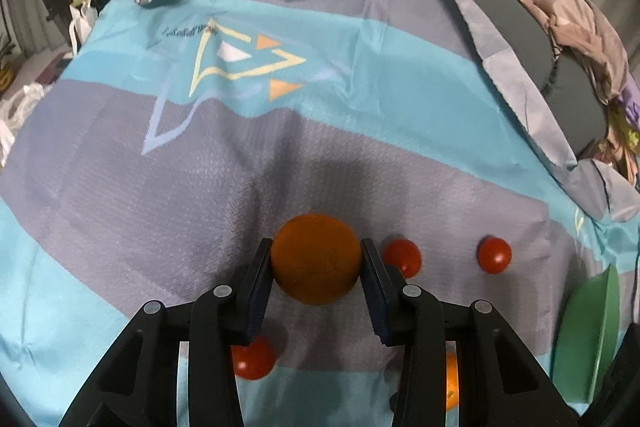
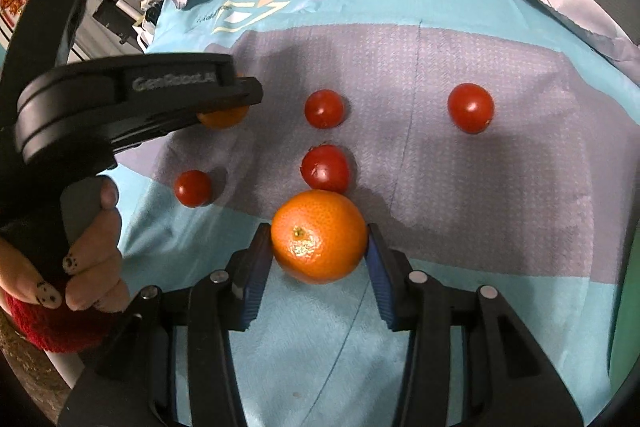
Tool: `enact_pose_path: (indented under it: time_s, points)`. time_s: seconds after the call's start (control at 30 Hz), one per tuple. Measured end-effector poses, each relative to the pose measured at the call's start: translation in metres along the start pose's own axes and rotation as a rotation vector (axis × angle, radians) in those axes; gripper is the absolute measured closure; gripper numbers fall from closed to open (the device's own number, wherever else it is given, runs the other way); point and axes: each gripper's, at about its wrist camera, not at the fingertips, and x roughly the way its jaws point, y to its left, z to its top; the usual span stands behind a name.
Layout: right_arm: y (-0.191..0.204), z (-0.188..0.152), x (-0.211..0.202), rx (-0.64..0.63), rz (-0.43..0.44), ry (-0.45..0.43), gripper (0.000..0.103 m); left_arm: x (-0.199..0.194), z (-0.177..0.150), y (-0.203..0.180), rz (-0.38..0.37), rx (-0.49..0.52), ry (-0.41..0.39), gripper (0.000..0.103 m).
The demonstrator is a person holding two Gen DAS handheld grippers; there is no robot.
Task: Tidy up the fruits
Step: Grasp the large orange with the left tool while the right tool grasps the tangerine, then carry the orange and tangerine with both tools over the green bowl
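My left gripper (image 1: 316, 259) is shut on an orange tangerine (image 1: 316, 258), its pads touching both sides. In the right wrist view the left gripper (image 2: 224, 107) shows from the side with that tangerine (image 2: 222, 117) under its tip. My right gripper (image 2: 320, 239) is shut on a second tangerine (image 2: 319, 235) low over the cloth. Several red tomatoes lie on the cloth: one (image 2: 324, 109), another (image 2: 470, 108), a third (image 2: 326, 167) just beyond the right tangerine, and one at the left (image 2: 193, 188). Tomatoes also show in the left wrist view (image 1: 402, 257) (image 1: 495, 254) (image 1: 252, 359).
A blue and grey striped cloth (image 1: 200, 147) covers the table. A green plate (image 1: 588, 335) stands at the right edge of the left wrist view. Crumpled clothes (image 1: 580, 35) and a grey chair back lie beyond the cloth. A hand with painted nails (image 2: 92, 267) holds the left gripper.
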Motion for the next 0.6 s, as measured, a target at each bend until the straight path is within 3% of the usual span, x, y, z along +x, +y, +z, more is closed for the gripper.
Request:
enact_pose_path:
  time_s: [0.6]
  points:
    - [-0.026,0.004,-0.061,0.111,0.014,-0.134,0.057,-0.047,-0.011,-0.027,-0.053,0.082,-0.083,0.061]
